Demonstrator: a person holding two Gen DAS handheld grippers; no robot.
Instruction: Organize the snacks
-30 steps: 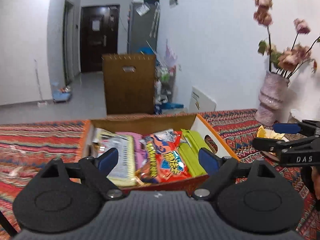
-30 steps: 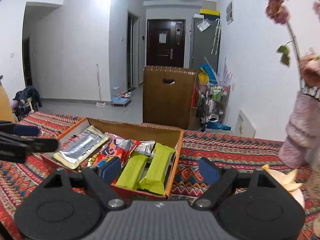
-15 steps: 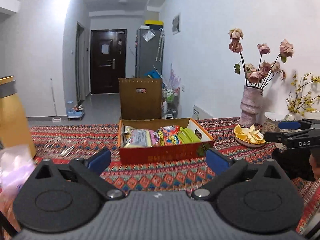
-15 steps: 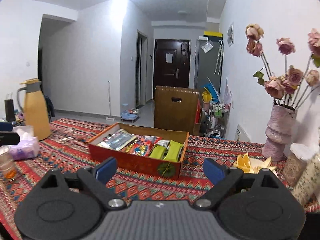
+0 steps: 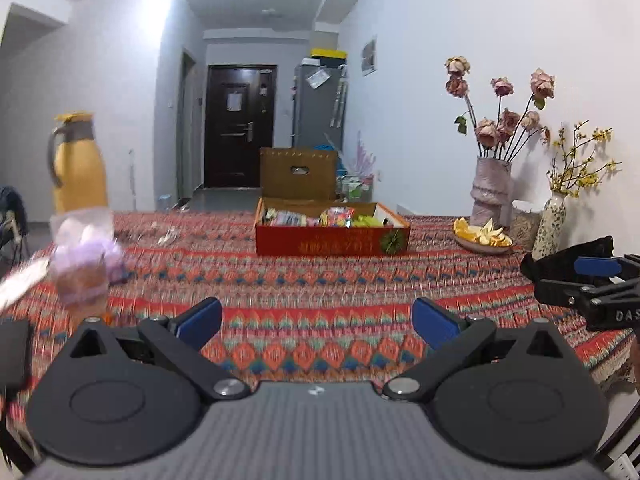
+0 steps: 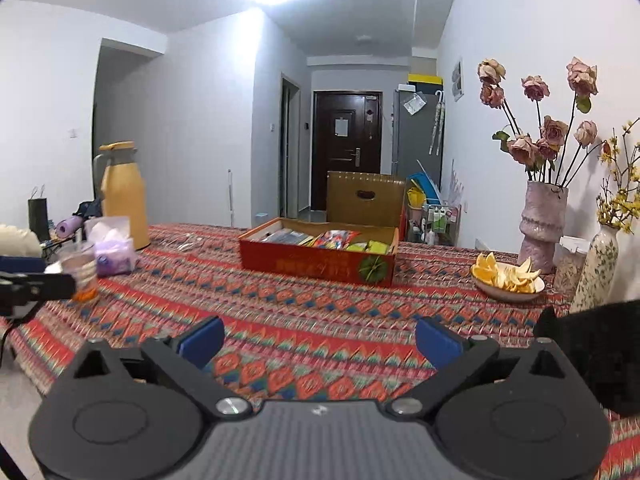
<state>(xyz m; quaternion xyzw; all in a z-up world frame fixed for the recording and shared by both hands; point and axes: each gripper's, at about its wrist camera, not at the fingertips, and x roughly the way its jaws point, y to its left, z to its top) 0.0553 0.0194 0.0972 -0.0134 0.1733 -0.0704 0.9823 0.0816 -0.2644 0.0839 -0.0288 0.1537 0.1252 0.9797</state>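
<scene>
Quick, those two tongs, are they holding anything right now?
Left tongs: open, holding nothing.
Right tongs: open, holding nothing; jaws have just been opening.

A counter (image 6: 304, 320) draped in a red patterned cloth carries a red snack box (image 6: 318, 266) near its far side. To the right sit a plate of orange peel (image 6: 508, 278), a pink vase (image 6: 540, 224) and a speckled vase (image 6: 596, 268). Leftward stand a yellow thermos (image 6: 122, 204), a purple tissue pack (image 6: 114, 254) and a clear cup (image 6: 82, 276).
</scene>
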